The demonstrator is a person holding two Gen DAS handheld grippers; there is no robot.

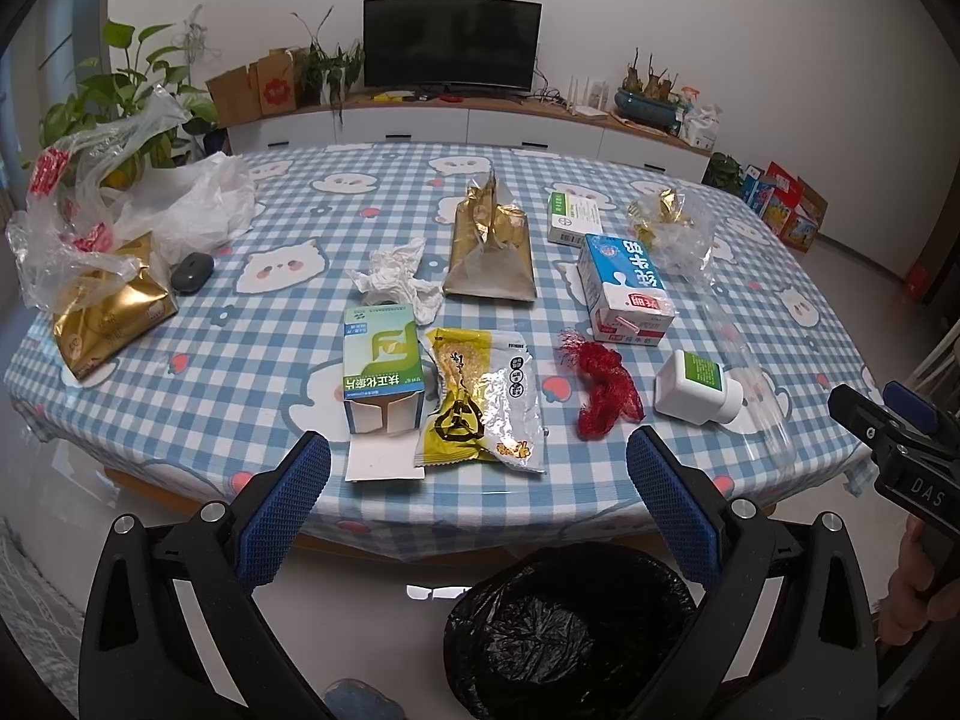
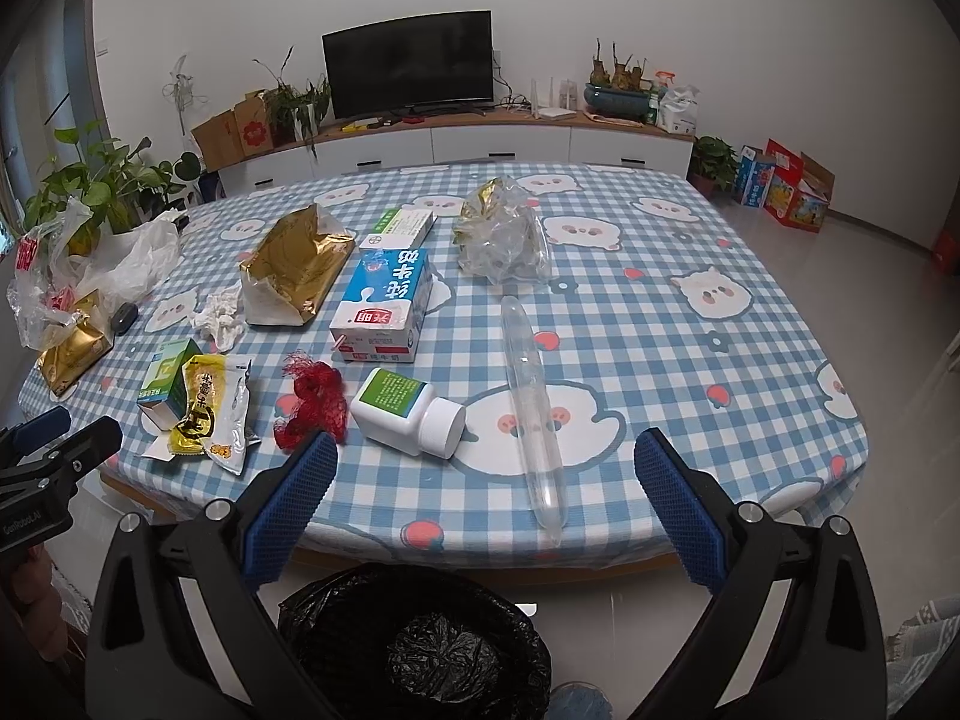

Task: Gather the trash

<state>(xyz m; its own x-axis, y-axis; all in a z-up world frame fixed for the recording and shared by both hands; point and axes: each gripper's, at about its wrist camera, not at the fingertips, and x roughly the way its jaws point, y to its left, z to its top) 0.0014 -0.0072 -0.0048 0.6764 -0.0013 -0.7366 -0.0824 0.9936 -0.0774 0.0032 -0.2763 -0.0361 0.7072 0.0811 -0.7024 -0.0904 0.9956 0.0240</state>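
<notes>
Left wrist view: the left gripper [image 1: 478, 468] hangs with jaws spread wide and empty, just above the near edge of a checked-cloth table [image 1: 252, 372]. Beyond it lie a green box [image 1: 380, 363], a yellow snack wrapper [image 1: 480, 399], red netting [image 1: 600, 387] and a white bottle [image 1: 693, 387]. A black-lined bin [image 1: 570, 630] sits on the floor below.

Right wrist view: the right gripper [image 2: 486, 474] is likewise spread wide, holding nothing. Near it lie the white bottle [image 2: 408, 411] and a clear tube [image 2: 531, 408]; a milk carton [image 2: 384, 306] lies farther back. The bin [image 2: 414, 642] stands below.
</notes>
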